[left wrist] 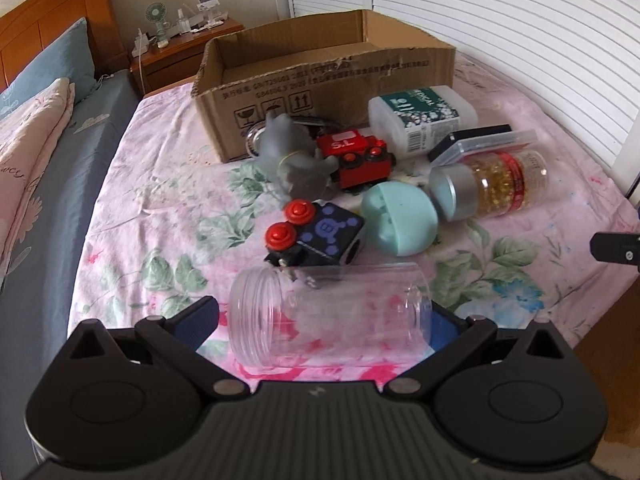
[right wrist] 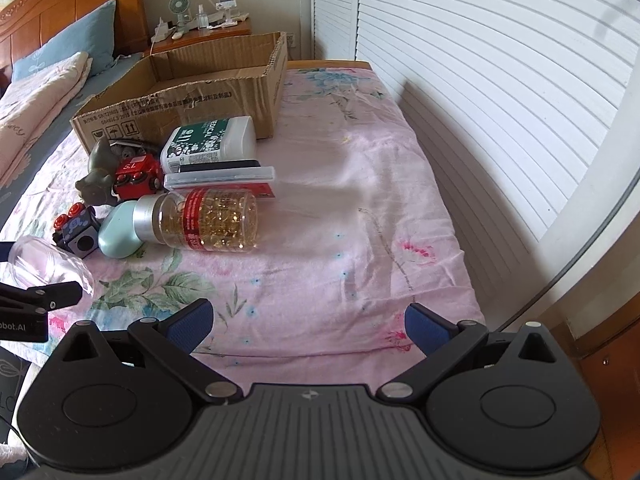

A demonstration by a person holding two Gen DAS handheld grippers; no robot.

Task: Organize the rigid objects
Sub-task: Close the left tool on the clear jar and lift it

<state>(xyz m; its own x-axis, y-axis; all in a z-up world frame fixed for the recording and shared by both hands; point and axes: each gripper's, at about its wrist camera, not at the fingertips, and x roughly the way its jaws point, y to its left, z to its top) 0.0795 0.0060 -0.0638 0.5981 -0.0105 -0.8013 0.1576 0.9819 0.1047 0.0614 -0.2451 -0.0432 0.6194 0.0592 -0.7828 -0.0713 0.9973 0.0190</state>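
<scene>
A clear plastic jar (left wrist: pixel 332 316) lies on its side between the fingers of my left gripper (left wrist: pixel 320 320), which is open around it; it also shows in the right wrist view (right wrist: pixel 48 264). Beyond it lie a black toy cube with red wheels (left wrist: pixel 316 236), a teal egg-shaped case (left wrist: pixel 400 220), a capsule bottle (left wrist: pixel 492 184), a red toy train (left wrist: pixel 356 156), a grey figurine (left wrist: pixel 292 156), a white medical bottle (left wrist: pixel 420 116) and a flat clear case (left wrist: pixel 480 144). An open cardboard box (left wrist: pixel 320 76) stands behind. My right gripper (right wrist: pixel 308 324) is open and empty over the bedsheet.
The objects lie on a pink floral sheet (right wrist: pixel 360 200) on a bed. White louvred doors (right wrist: pixel 500 80) stand along the right. A wooden nightstand (left wrist: pixel 188 44) with small items is behind the box. Pillows (left wrist: pixel 36 100) lie at the left.
</scene>
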